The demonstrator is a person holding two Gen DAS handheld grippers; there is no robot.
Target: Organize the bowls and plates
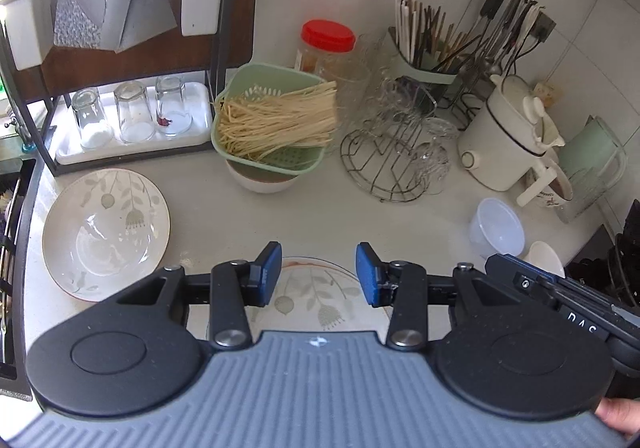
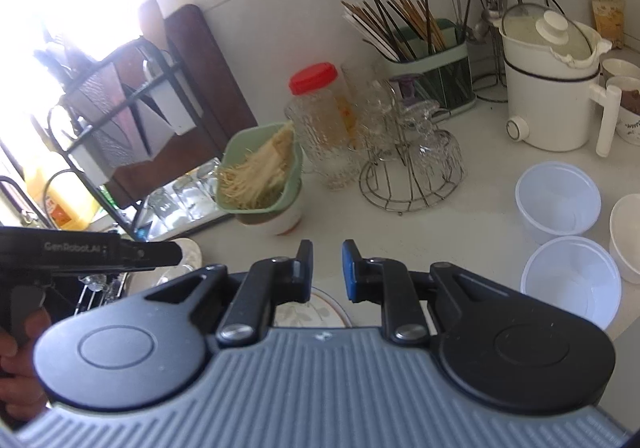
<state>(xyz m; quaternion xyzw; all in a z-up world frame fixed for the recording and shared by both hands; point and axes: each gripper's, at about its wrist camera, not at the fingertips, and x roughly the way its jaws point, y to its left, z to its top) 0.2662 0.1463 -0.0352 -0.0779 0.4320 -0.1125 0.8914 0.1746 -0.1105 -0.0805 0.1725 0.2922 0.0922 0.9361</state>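
Both claws are released and empty: left claw [image 1: 318, 274] hovers over a floral plate [image 1: 320, 296], right claw [image 2: 326, 270] alongside. Beyond, a second floral plate [image 1: 106, 234] and plastic bowls [image 2: 558, 200] lie unstacked on the surface [image 1: 320, 208].

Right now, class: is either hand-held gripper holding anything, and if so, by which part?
Nothing is held. The left hand-held gripper and right hand-held gripper both have empty gaps, above a flowered plate.

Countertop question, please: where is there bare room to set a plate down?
Bare counter lies between the floral plate, noodle basket and wire glass rack. The back wall is crowded; plastic tubs fill the right.
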